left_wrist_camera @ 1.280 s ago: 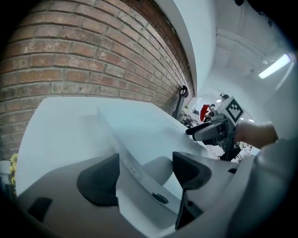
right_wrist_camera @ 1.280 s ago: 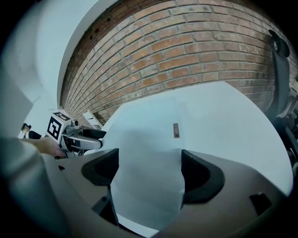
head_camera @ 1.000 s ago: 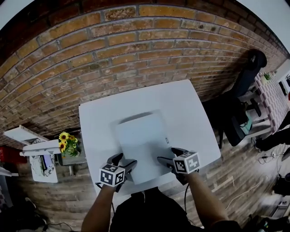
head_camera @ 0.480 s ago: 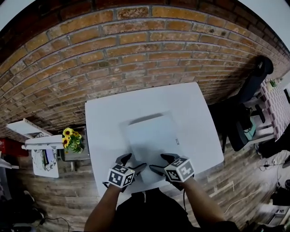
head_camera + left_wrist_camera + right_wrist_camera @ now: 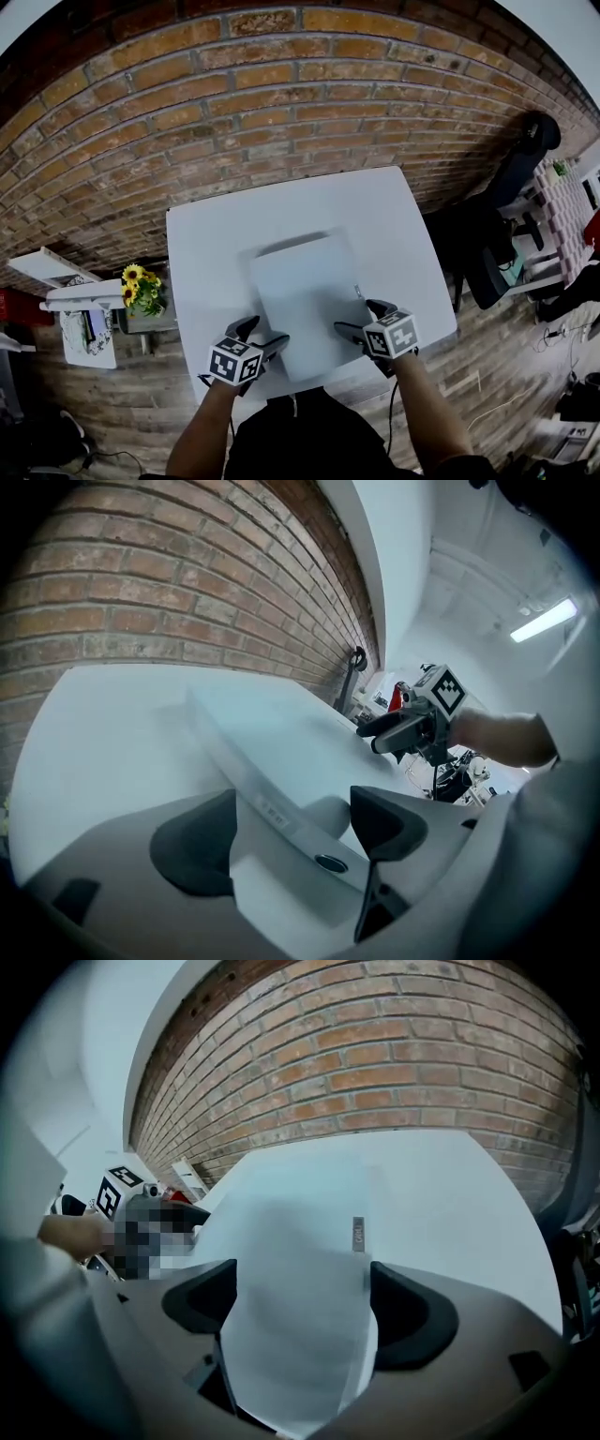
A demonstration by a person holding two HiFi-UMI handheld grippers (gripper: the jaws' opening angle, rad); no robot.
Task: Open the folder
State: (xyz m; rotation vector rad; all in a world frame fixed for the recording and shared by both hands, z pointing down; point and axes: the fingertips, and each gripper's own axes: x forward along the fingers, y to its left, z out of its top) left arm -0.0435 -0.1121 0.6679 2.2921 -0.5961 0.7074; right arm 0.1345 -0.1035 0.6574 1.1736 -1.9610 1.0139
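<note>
One folder [image 5: 305,300]: pale, smooth plastic; thin flat rectangle; lies on the table between the two grippers, stretching away ahead of both
One table [image 5: 216,234]: white, plain, squarish top
Left gripper [image 5: 265,333]: jaws wide apart; folder's near edge runs between them, not pinched
Right gripper [image 5: 361,317]: jaws have just been opening, spread wide; folder's thin sheet lies between them, not clamped

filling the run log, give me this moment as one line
folder: closed, on table | left gripper: open, astride folder edge | right gripper: jaws just opened, folder between
</note>
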